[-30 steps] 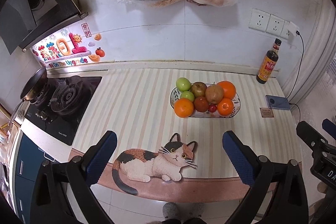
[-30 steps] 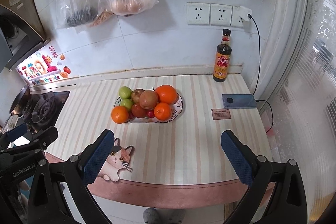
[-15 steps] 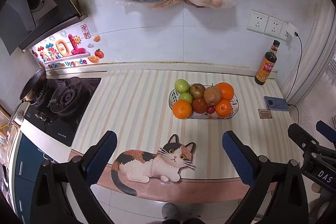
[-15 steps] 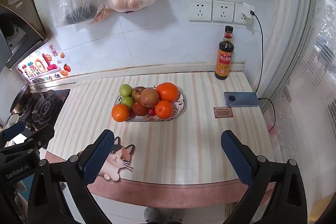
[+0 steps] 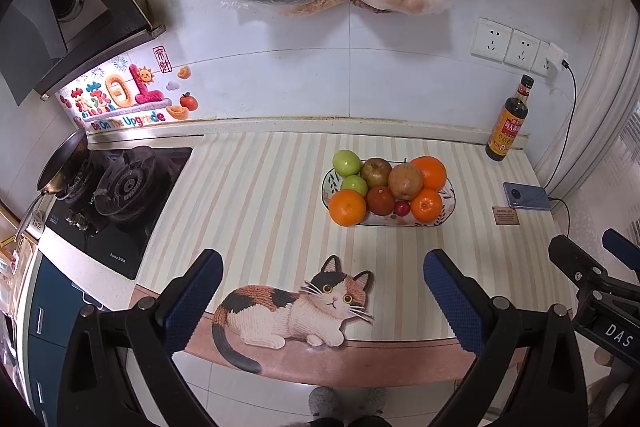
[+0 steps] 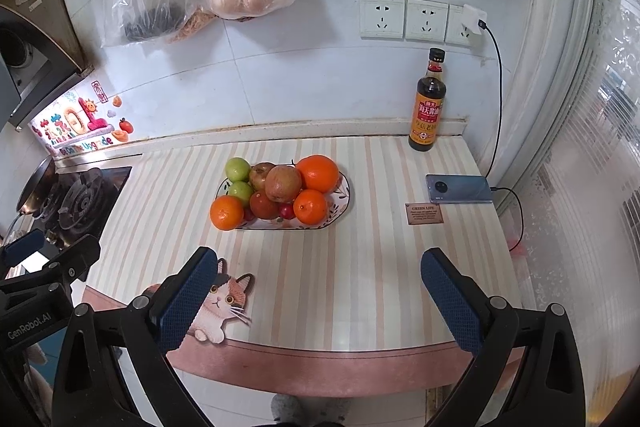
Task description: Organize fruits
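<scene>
Striped counter (image 6: 360, 267) seen across frame centre. Fruit plate (image 6: 344, 201) sited centre-left in right wrist view, piled two-deep.

Large orange (image 6: 319, 173) at pile's upper right: firm, heavy, rollable; to be gripped across widest girth.

Small red fruit (image 6: 286, 211) judged soft, easily bruised.

Left gripper (image 5: 322, 301), right gripper (image 6: 318, 301): jaws spread wide, nothing held, low in frame.

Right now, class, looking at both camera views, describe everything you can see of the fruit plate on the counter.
The fruit plate is a shallow oval dish, white with small dark leaf prints, apparently ceramic. It lies flat on the striped counter mat, mid-counter, left of the phone. Fruit is heaped on it: three oranges, two green apples, brownish-red fruits and a small red one. Neither gripper touches it.
</scene>
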### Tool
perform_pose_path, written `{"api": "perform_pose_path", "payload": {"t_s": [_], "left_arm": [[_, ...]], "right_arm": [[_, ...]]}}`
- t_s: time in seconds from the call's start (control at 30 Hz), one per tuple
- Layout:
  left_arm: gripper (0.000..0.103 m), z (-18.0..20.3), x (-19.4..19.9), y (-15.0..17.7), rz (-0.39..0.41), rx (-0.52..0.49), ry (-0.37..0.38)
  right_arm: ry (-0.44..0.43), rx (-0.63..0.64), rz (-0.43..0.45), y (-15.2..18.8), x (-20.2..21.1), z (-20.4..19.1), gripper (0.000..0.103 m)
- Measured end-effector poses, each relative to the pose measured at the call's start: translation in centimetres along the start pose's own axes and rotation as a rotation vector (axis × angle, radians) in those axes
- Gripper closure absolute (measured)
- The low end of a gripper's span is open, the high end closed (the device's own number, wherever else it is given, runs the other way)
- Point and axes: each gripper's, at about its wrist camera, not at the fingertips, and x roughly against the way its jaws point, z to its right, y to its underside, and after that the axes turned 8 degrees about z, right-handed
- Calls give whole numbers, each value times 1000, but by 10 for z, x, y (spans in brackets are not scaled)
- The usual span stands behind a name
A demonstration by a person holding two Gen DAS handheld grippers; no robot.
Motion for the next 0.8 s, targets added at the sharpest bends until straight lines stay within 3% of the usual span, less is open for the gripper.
{"api": "perform_pose_path", "payload": {"t_s": [0.8], "left_arm": [[0,-1,-10,-1,-15,-6,20]], "right_arm": [[-2,15,-5,-3,-3,-1,0]]}}
